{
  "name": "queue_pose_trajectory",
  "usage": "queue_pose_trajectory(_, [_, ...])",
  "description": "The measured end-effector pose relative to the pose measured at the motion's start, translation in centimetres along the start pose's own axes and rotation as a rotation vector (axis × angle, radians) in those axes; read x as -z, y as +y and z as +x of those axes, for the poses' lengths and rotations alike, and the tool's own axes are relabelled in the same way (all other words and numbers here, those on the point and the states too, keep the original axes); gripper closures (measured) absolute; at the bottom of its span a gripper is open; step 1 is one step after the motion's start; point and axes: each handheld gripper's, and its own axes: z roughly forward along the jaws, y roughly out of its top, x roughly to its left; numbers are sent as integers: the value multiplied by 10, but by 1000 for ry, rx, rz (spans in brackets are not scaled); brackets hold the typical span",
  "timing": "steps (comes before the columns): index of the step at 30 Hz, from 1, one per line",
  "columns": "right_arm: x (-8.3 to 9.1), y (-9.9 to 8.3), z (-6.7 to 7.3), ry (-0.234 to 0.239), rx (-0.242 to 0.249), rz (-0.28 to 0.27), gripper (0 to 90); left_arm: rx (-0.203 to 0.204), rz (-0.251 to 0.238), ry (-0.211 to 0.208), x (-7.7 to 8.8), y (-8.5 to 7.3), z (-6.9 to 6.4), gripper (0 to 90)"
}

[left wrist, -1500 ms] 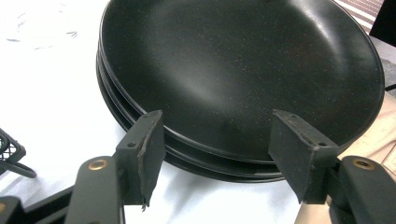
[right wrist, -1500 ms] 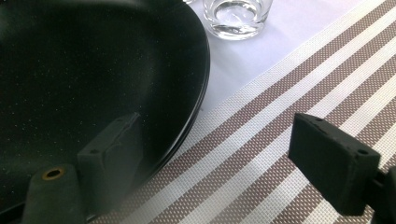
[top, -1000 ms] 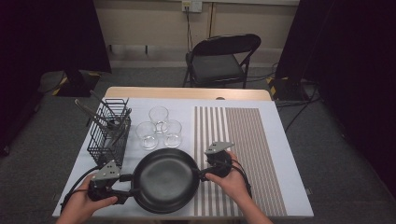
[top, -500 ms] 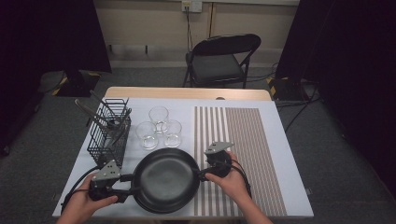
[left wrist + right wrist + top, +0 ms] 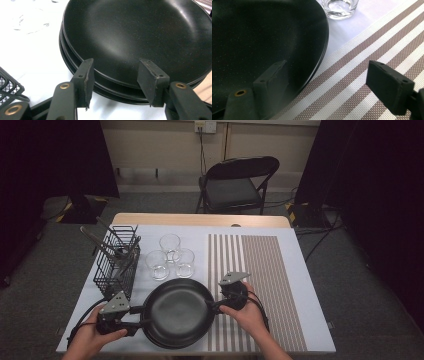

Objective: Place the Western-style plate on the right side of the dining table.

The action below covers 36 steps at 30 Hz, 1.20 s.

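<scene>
High view: stacked black plates (image 5: 177, 312) sit between the left gripper (image 5: 137, 319), jaws just closing, unpinched, and the wide-spread right gripper (image 5: 216, 306).

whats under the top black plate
More black plates of the same kind: the left gripper view shows two further rims stacked below the top black plate. The table under the stack is covered, so nothing there can be told.

The left gripper (image 5: 113, 82) is narrowing its jaws at the near rim of the stacked black plates (image 5: 140, 35), the rim sitting between the pads (image 5: 88, 80), which aren't yet pressing on it.
</scene>
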Motion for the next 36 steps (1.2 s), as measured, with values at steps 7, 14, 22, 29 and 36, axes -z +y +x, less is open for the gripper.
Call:
queue_pose_trajectory(7, [0,0,-1,0,-19,-2,170,-6,-7,0,-3,1,-1,497])
queue_pose_trajectory(14, [1,0,-1,-2,-24,-8,170,-17,-7,2,-7,2,-2,509])
queue_pose_trajectory(22, [2,-1,-1,14,-54,1,191,-25,-6,7,-7,3,-3,512])
queue_pose_trajectory(29, [4,0,-1,9,-62,-1,220,-38,-4,6,-9,4,-4,514])
queue_pose_trajectory(36, [5,0,-2,10,-78,-4,247,-37,-17,1,-11,5,-5,521])
